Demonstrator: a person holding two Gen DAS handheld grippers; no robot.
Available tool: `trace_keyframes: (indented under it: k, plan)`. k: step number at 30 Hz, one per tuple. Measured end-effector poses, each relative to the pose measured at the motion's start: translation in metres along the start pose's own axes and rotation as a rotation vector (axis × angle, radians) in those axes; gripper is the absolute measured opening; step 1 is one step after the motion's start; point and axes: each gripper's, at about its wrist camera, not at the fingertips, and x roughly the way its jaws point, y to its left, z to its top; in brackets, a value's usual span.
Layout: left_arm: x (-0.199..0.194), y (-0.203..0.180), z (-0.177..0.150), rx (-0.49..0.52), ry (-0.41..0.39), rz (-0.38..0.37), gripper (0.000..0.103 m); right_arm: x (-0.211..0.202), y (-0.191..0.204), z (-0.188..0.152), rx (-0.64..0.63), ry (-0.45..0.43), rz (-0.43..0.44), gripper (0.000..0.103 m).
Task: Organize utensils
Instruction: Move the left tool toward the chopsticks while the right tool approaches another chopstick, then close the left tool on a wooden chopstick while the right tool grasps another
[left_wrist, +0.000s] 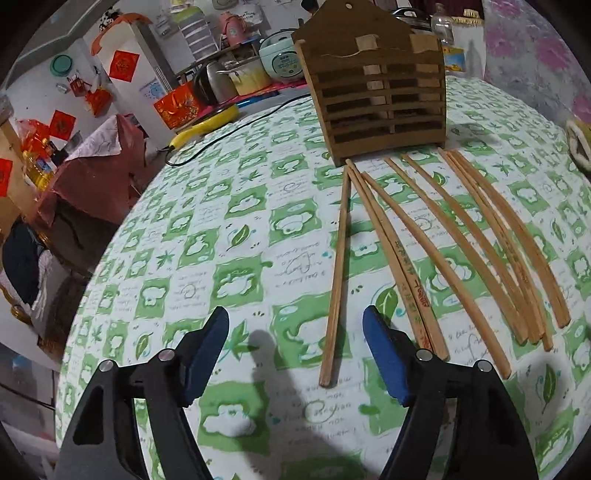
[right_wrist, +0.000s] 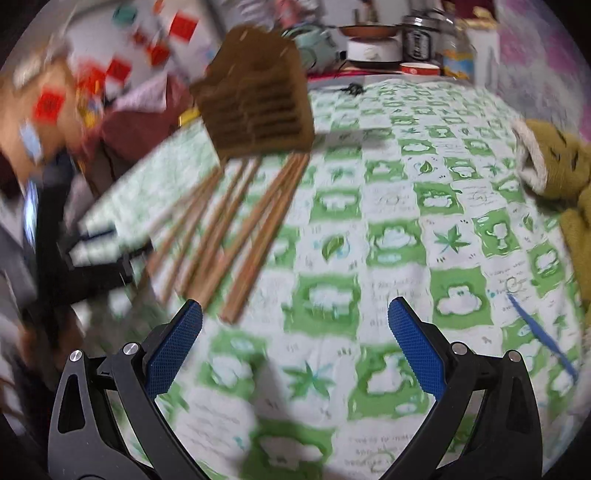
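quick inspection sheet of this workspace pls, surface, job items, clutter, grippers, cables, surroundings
surface: table under a green and white patterned cloth
job's things: loose wooden chopsticks fanned flat on the cloth; slatted wooden holder upright just behind their far tips
clutter: olive plush item at the cloth's right edge; blue strip near it
grippers: left gripper open, empty; right gripper open, empty
cables: black cable across the far left of the cloth
surroundings: rice cooker, kettle, red paper decorations
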Motion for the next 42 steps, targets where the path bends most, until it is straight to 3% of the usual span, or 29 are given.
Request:
trace_keyframes:
  k: [5, 9, 11, 13, 20, 23, 28, 31, 33, 34, 36, 37, 38, 41, 42]
  plan:
    - [0.006, 0.008, 0.002, -0.038, 0.019, -0.025, 0.084, 0.009, 0.02, -0.009, -0.141, 0.086, -0.072, 0.096]
    - [0.003, 0.003, 0.001, -0.013, 0.012, 0.011, 0.088, 0.017, 0.035, -0.004, -0.211, 0.137, -0.072, 0.082]
    - [0.003, 0.003, 0.001, -0.009, 0.01, 0.02, 0.09, 0.019, 0.033, 0.002, -0.22, 0.132, -0.093, 0.074]
    - [0.003, 0.004, 0.001, -0.012, 0.011, 0.02, 0.091, 0.016, 0.022, 0.004, -0.211, 0.118, -0.141, 0.074]
    - [0.003, 0.005, 0.0, -0.016, 0.014, 0.019, 0.092, -0.003, -0.017, -0.01, -0.139, 0.084, -0.119, 0.074]
    - [0.003, 0.003, 0.001, -0.012, 0.013, 0.028, 0.093, -0.002, -0.013, -0.009, -0.153, 0.066, -0.118, 0.063]
    - [0.003, 0.003, 0.0, -0.01, 0.013, 0.033, 0.094, 0.0, 0.007, -0.01, -0.22, 0.069, -0.1, 0.062]
    - [0.003, 0.003, 0.0, -0.009, 0.013, 0.031, 0.093, 0.006, 0.014, -0.006, -0.228, 0.08, -0.101, 0.049]
    - [-0.001, 0.001, -0.002, 0.001, 0.005, 0.013, 0.088, 0.011, 0.011, 0.0, -0.201, 0.089, -0.085, 0.04]
    - [-0.003, -0.001, -0.005, 0.014, 0.0, -0.003, 0.08, 0.014, 0.008, 0.003, -0.181, 0.091, -0.067, 0.038]
    - [-0.01, -0.004, -0.011, 0.039, -0.012, -0.049, 0.066, 0.016, 0.006, 0.005, -0.16, 0.09, -0.034, 0.017]
    - [-0.011, -0.004, -0.013, 0.044, -0.012, -0.077, 0.052, 0.016, 0.006, 0.005, -0.159, 0.087, -0.028, 0.011]
    - [-0.012, -0.004, -0.014, 0.047, -0.011, -0.122, 0.039, 0.016, 0.008, 0.004, -0.162, 0.085, -0.016, 0.009]
    - [-0.011, -0.003, -0.013, 0.047, -0.005, -0.228, 0.013, 0.014, 0.008, 0.002, -0.161, 0.074, -0.014, 0.009]
    - [-0.01, -0.003, -0.013, 0.045, -0.003, -0.252, 0.01, 0.013, 0.006, 0.003, -0.154, 0.069, -0.011, 0.009]
